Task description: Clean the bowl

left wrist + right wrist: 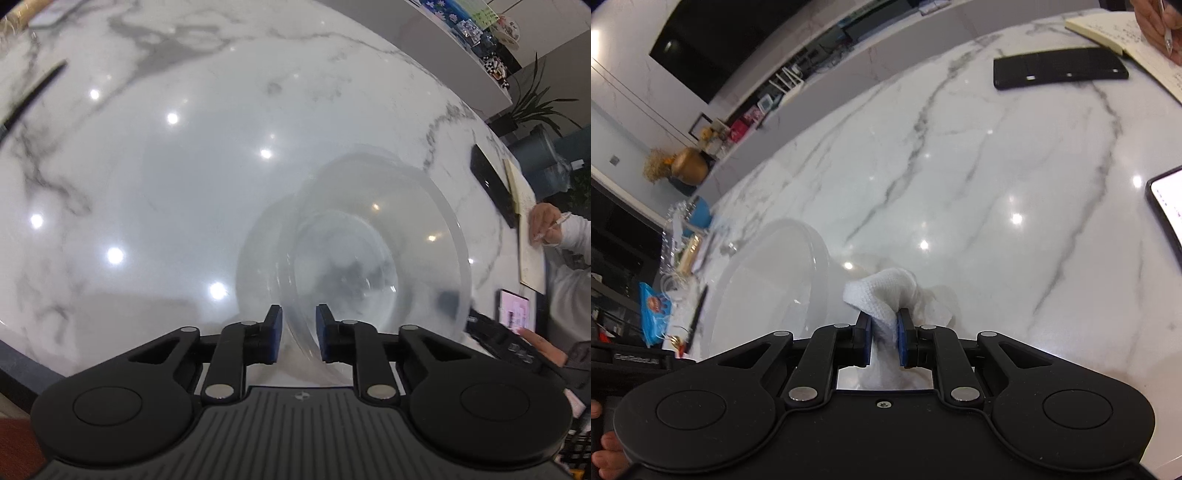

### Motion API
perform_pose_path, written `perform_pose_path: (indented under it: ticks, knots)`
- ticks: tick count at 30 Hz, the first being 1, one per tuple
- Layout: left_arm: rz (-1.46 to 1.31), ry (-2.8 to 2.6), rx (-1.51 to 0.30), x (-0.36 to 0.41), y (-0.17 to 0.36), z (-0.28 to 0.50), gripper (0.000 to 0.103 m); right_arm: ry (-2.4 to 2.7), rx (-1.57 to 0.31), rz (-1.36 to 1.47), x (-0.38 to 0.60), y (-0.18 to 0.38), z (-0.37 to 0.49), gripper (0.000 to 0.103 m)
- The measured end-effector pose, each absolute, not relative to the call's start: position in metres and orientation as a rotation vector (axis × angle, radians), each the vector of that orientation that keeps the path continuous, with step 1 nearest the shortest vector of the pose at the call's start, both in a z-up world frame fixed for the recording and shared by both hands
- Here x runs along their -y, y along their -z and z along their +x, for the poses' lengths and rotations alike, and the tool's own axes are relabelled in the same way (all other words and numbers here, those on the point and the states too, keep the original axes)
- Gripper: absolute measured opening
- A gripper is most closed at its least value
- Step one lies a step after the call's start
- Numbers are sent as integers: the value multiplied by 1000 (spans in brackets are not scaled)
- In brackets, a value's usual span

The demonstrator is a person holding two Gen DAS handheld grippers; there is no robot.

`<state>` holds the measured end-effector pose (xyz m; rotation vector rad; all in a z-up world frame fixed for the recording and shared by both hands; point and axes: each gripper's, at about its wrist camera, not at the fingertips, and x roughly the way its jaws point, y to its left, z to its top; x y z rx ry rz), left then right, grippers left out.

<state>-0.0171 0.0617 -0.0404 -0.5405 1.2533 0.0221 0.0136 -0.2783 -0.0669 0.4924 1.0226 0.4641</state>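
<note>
So the clear bowl [354, 258] is the anchor here. Left of it there's only bare marble countertop [147, 166], with a dark pen-like thing [33, 92] lying well off to that side. The bowl itself looks tipped up on its edge, mouth turned toward the right, and the left gripper [299, 332] straddles its near rim, one blue pad on either side of the wall. The jaws seem pinched onto that rim, though the plastic is so see-through that actual contact is hard to confirm. Holding it tilted like this probably makes sense: it opens the inside up for wiping and stops the bowl from skating around.

Just right of the bowl, the right gripper [884, 334] has its jaws pressed in on a bunched white cloth [882, 291], which pokes out ahead of the tips as a ready wiping pad. It's beside the bowl, not inside yet. Well to the right sit a black case [1060, 68], a notebook [1108, 33] and a tablet [1167, 206].
</note>
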Motion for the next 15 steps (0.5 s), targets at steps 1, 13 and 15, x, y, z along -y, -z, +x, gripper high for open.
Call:
perform_pose_path:
  ticks: [1,13,15]
  knots:
    - [-529,-32,-1248,-66,38,-15,13,-469,-1010,504,280,65,13,12]
    - [-454,-38,-1236,-65,36,-4,10,-491,-1045,540,277,71,13,13]
    - [-457,-35,-1232,-65,36,-3,10,-490,-1053,536,275,72,13,13]
